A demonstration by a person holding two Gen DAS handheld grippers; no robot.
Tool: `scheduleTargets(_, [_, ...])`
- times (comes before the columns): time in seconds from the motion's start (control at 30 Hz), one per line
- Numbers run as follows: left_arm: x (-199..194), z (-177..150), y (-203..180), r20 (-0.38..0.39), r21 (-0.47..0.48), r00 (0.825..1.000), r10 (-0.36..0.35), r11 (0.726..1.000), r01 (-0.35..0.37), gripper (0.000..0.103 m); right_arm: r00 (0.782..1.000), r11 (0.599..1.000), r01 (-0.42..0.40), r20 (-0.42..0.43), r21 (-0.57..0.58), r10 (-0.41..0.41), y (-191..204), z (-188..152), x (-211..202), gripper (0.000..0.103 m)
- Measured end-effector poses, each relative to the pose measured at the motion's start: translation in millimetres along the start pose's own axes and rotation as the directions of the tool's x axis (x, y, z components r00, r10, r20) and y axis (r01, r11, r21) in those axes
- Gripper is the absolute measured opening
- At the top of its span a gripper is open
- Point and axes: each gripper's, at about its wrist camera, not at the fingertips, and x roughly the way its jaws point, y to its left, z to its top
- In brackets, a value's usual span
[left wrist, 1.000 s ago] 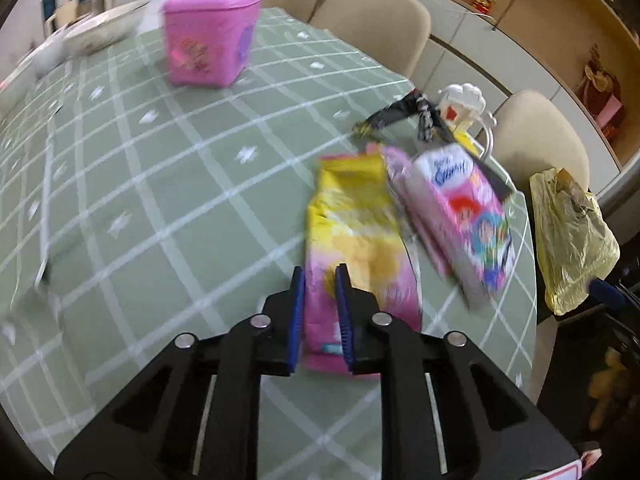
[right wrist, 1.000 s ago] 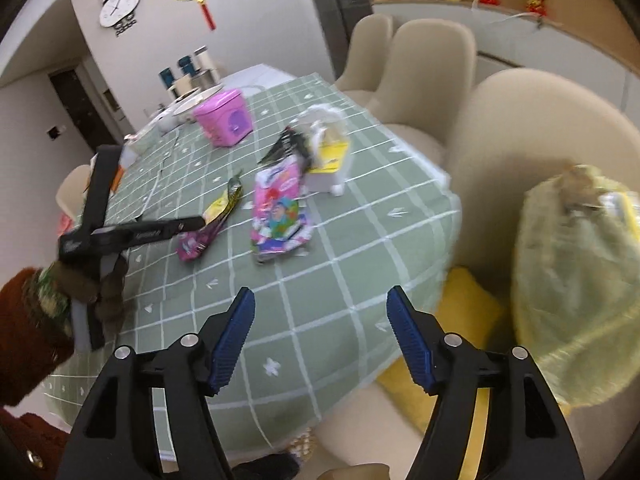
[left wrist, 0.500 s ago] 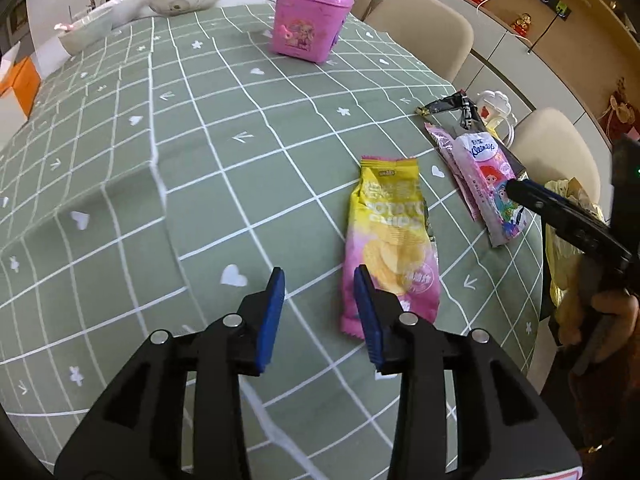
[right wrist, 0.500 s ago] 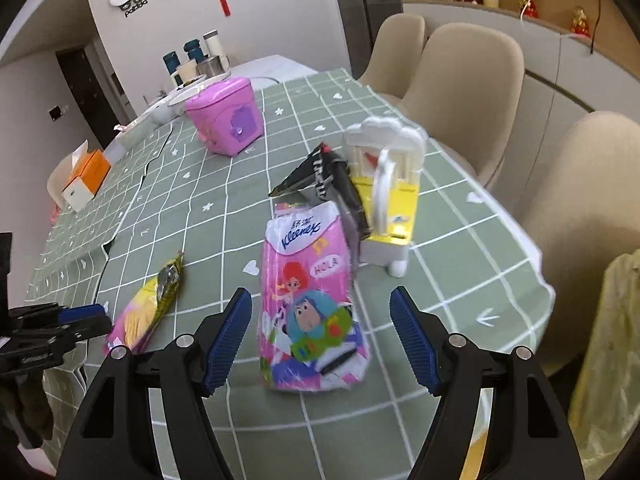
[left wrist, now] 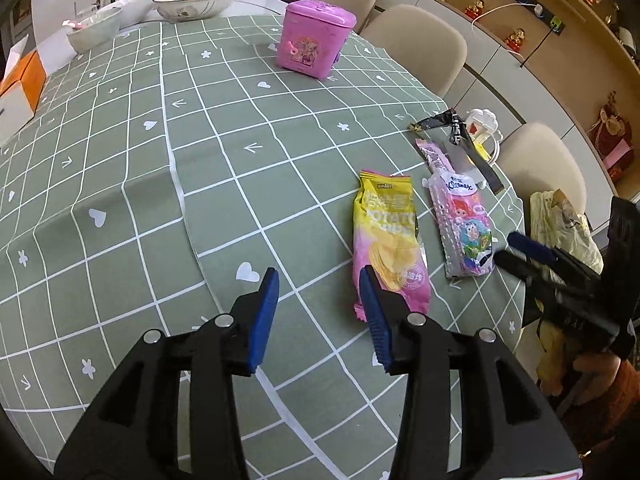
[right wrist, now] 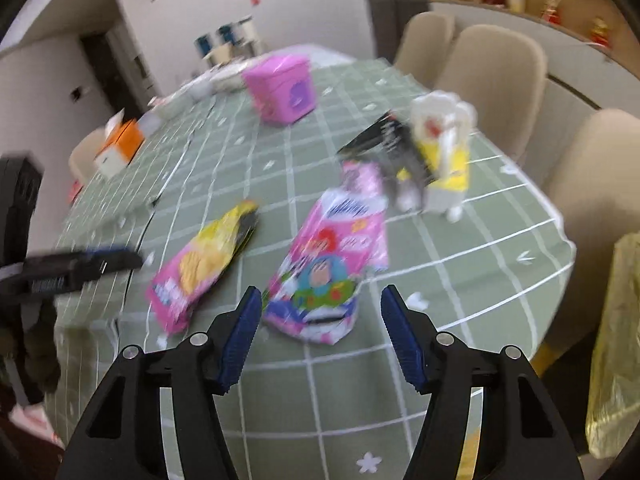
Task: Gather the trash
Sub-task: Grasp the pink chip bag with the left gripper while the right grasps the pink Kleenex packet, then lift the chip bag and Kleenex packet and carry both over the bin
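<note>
A yellow and pink chip bag (left wrist: 390,240) lies flat on the green checked tablecloth (left wrist: 200,152); it also shows in the right wrist view (right wrist: 204,264). A pink tissue pack (left wrist: 460,224) lies right of it, also seen in the right wrist view (right wrist: 328,268). A black wrapper (left wrist: 460,136) lies beyond them. My left gripper (left wrist: 318,312) is open and empty, its right fingertip over the chip bag's near end. My right gripper (right wrist: 322,332) is open and empty, just short of the tissue pack. It shows in the left wrist view (left wrist: 532,252) at the table's right edge.
A pink lidded bin (left wrist: 314,38) stands at the far side of the table. A white and yellow toy holder (right wrist: 444,148) stands behind the wrappers. A yellow plastic bag (right wrist: 616,344) hangs beside the table on the right. Bowls (left wrist: 192,0), an orange box (left wrist: 20,80) and chairs ring the table.
My left gripper has opened from nearly shut and pulled back to the chip bag's near end. My right gripper has moved in over the table toward the tissue pack, staying open.
</note>
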Motion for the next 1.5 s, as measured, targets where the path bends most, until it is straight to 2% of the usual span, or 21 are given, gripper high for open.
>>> scheduleTargets(0.17, [-4.0, -3.8, 2.0, -0.002, 0.002, 1.0, -0.009, 1.0, 0.009, 0.042, 0.998, 0.993, 0.041, 0.034, 0.108, -0.045, -6.7, 15.5, 16.0, 0.059])
scheduleTargets(0.37, [-9.0, -11.1, 10.5, -0.009, 0.01, 1.0, -0.002, 1.0, 0.002, 0.043, 0.994, 0.994, 0.107, -0.001, 0.022, -0.107, 11.4, 22.6, 47.9, 0.058])
scheduleTargets(0.47, [-10.6, -13.6, 16.5, -0.016, 0.002, 1.0, -0.007, 1.0, 0.007, 0.044, 0.993, 0.993, 0.12, -0.01, -0.019, -0.121, 19.5, 19.5, 49.8, 0.022])
scheduleTargets(0.5, [-10.4, -13.5, 17.5, -0.019, 0.0, 1.0, -0.01, 1.0, 0.01, 0.044, 0.994, 0.993, 0.113, -0.011, -0.026, -0.113, 21.9, 17.9, 47.7, 0.014])
scheduleTargets(0.6, [-8.2, -11.8, 16.6, -0.021, 0.002, 0.999, -0.026, 1.0, 0.026, 0.044, 0.995, 0.995, 0.095, -0.01, -0.031, -0.095, 24.5, 15.3, 38.6, 0.009])
scheduleTargets(0.77, [-3.0, -6.0, 4.1, -0.028, 0.028, 0.997, -0.07, 0.997, 0.071, 0.045, 0.996, 0.996, 0.089, 0.028, -0.012, -0.088, 25.1, 16.6, 13.0, 0.007])
scheduleTargets(0.97, [4.6, 0.4, -14.3, -0.04, 0.07, 0.994, -0.106, 0.992, 0.109, 0.048, 0.99, 0.993, 0.115, 0.086, 0.016, -0.116, 19.0, 20.2, -22.0, 0.006])
scheduleTargets(1.13, [13.5, 6.6, -23.5, -0.04, 0.068, 0.992, -0.121, 0.99, 0.124, 0.049, 0.984, 0.989, 0.141, 0.105, 0.039, -0.144, 7.6, 18.8, -42.6, 0.006])
scheduleTargets(1.4, [31.4, 12.6, -31.2, -0.033, 0.064, 0.996, -0.082, 0.994, 0.084, 0.049, 0.977, 0.981, 0.176, 0.108, 0.081, -0.184, -15.2, 9.2, -62.0, 0.006])
scheduleTargets(1.5, [40.7, 13.8, -36.4, -0.034, 0.08, 0.999, -0.042, 0.996, 0.045, 0.049, 0.978, 0.98, 0.179, 0.097, 0.088, -0.187, -21.6, 3.8, -63.5, 0.006])
